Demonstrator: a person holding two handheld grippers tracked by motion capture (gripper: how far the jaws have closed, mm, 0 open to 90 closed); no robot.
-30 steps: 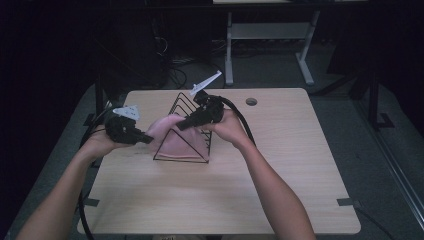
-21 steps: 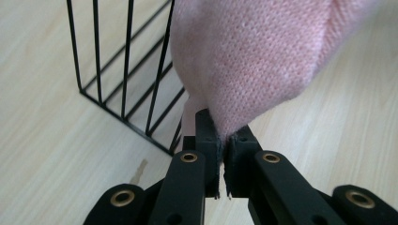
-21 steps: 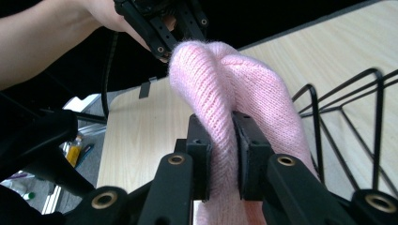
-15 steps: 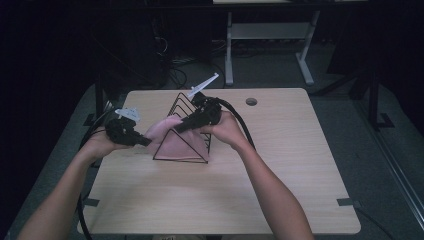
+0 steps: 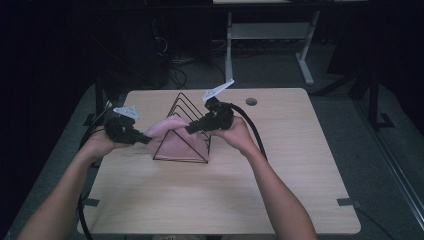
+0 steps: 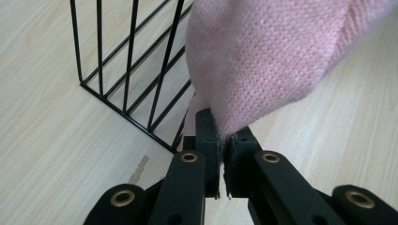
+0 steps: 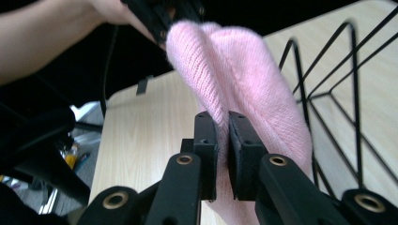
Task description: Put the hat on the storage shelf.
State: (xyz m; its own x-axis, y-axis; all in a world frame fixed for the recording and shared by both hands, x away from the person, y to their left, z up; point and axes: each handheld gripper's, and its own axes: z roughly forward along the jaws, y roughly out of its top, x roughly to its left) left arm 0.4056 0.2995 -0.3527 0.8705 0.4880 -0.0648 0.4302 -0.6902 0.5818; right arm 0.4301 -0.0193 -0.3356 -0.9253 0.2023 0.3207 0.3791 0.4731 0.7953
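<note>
Left gripper (image 5: 145, 140): I have its jaws pinched tight on the near-left edge of the cloth (image 5: 172, 135); in the left gripper view the pink knit is squeezed between the two pads and balloons out above them.

Right gripper (image 5: 191, 129): its jaws have just been closing, and I now see them clamped on a fold of the cloth; in the right gripper view the knit rises out of the narrow gap between the pads.

Cloth: pink, knitted, soft. It is stretched between my two grippers at the left side of the rack (image 5: 182, 131), lifted at the top, with its lower part hanging down inside the wire frame toward the table (image 5: 220, 195).

Rack: black wire, triangular, standing upright near the middle of the table's far half. The cloth lies partly behind its front triangle, seen through the wires.

Left hand (image 5: 102, 144): at the table's left edge, holding the left gripper aimed right toward the rack.

Right hand (image 5: 235, 132): just right of the rack, holding the right gripper aimed left across the rack's top.

Table: pale wood, with a small round hole (image 5: 251, 101) near its far edge.

Contact: both grippers touch the cloth; whether the right one also touches the wires, I cannot tell.
</note>
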